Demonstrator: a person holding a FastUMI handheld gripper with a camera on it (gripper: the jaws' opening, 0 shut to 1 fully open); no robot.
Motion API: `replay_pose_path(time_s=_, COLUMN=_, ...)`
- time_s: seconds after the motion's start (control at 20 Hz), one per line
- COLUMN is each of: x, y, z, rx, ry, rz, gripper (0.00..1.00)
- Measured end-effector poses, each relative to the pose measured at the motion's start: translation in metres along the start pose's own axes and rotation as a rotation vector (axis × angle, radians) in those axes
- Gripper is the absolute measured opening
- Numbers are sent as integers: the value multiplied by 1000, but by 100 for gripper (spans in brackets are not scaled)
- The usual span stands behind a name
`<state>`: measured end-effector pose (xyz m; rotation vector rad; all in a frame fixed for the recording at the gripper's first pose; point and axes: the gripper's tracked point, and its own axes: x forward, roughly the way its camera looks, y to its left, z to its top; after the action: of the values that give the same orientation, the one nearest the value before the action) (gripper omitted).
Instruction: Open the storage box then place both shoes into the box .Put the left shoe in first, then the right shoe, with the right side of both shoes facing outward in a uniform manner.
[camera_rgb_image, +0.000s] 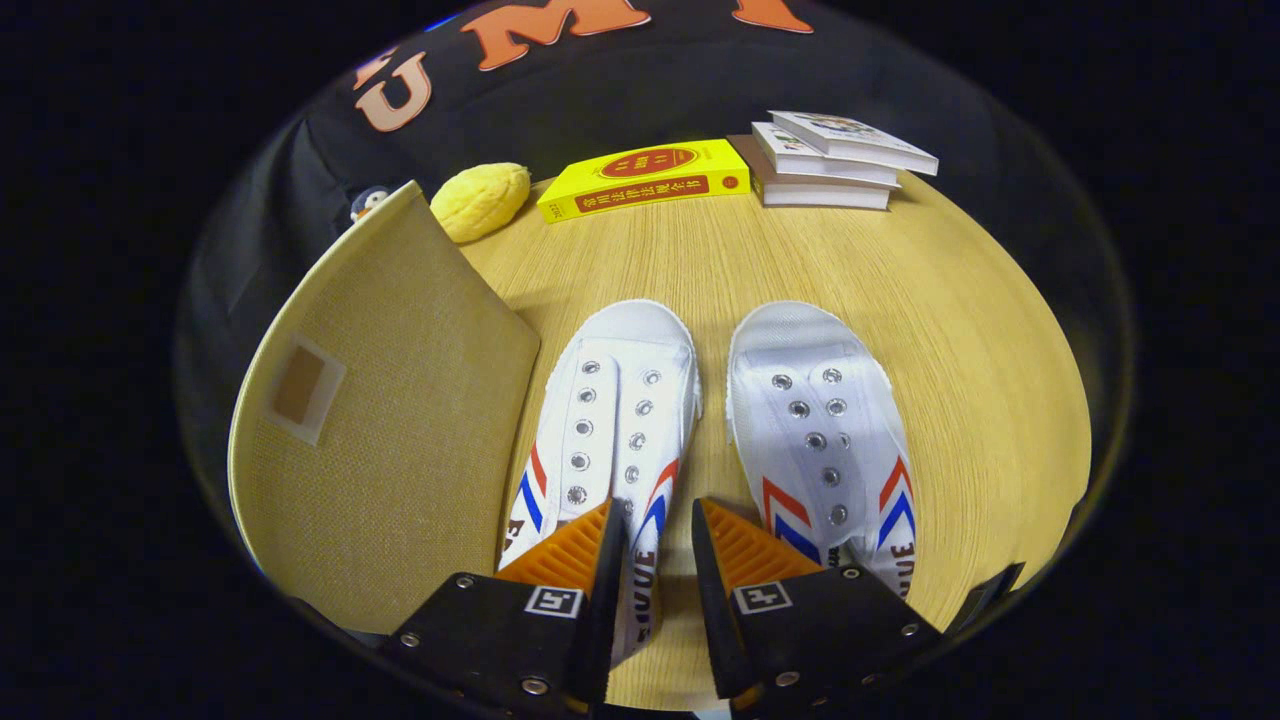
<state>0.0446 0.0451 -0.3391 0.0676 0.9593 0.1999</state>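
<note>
At about nine o'clock from the fingers stands the storage box (400, 420), its woven lid seemingly still closed, a small patch on its face; opening it looks like the step not yet done. Past its far corner, near eleven o'clock, lie a small penguin toy (368, 202) and a yellow plush (482, 200). Just ahead of the fingers the two shoes sit side by side, toes pointing away: the left shoe (600, 420), just beside the box, then the right shoe (820, 420), probably paired for orderly loading. The gripper (655, 535) hovers with a narrow gap, holding nothing. At twelve o'clock lies a yellow book (650, 178); toward one o'clock, a stack of books (830, 160) on the wooden table (980, 380).
</note>
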Motion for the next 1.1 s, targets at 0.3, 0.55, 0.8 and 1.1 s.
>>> replay_pose_path(time_s=0.3, x=-2, y=3, z=3, rx=172, ry=-63, rz=88, gripper=0)
replay_pose_path(time_s=0.55, x=1, y=4, z=-2, rx=153, ry=-26, rz=115, gripper=2)
replay_pose_path(time_s=0.8, x=-2, y=4, z=2, rx=162, ry=-35, rz=108, gripper=1)
replay_pose_path(time_s=1.1, x=-33, y=7, z=30, rx=353, ry=-152, rz=274, gripper=0)
